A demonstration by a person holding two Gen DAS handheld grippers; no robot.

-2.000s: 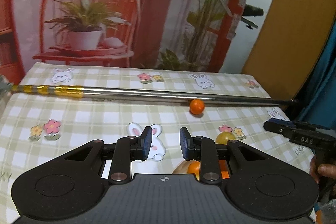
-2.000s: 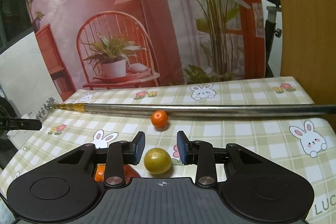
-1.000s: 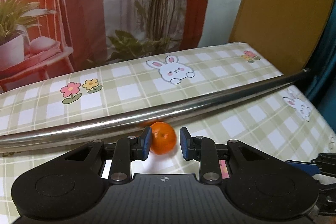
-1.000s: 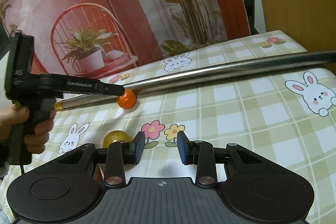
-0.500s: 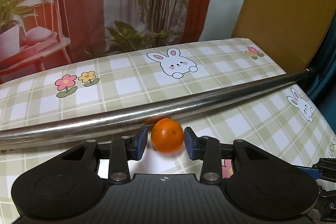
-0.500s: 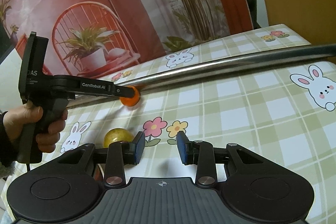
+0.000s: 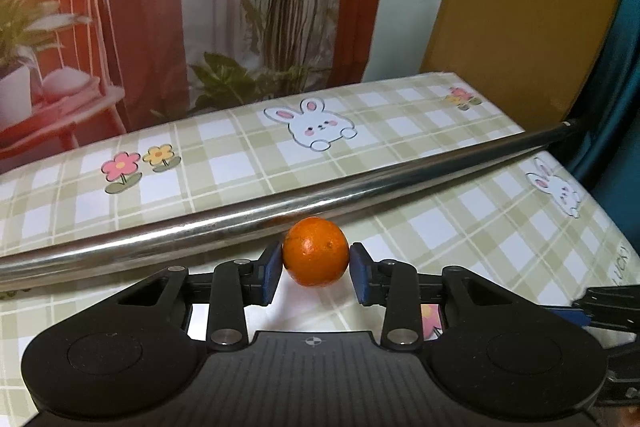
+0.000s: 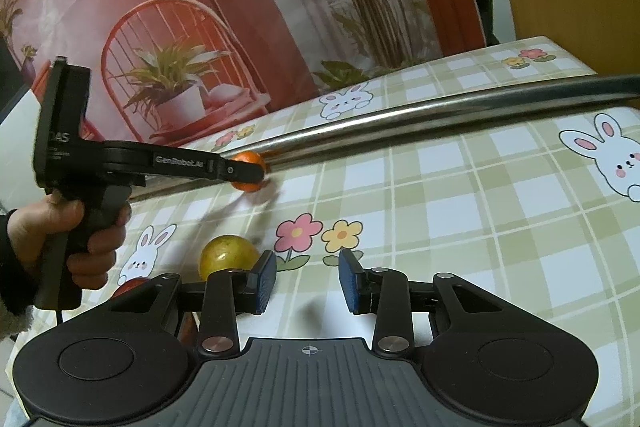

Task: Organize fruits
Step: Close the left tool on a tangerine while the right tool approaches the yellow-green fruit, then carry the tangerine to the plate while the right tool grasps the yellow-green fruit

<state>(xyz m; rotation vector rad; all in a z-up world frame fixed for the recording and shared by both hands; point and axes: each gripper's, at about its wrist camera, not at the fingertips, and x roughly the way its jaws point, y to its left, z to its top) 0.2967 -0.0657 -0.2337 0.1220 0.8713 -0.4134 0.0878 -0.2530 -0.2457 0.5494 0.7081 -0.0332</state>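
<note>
at nine o'clock in the right wrist view a hand [image 8: 76,227] grips the left gripper [image 7: 316,269], its blue pads snug on both sides of the small orange [image 7: 316,251], clamped, hard against the steel pole [image 7: 224,227] that runs across the checked tablecloth [image 7: 400,131]. at seven o'clock sits a yellow-green fruit [image 8: 228,257], just past the left finger of the right gripper [image 8: 307,281]. its jaws are drawn together as far as they go with nothing between them, over bare cloth.
</note>
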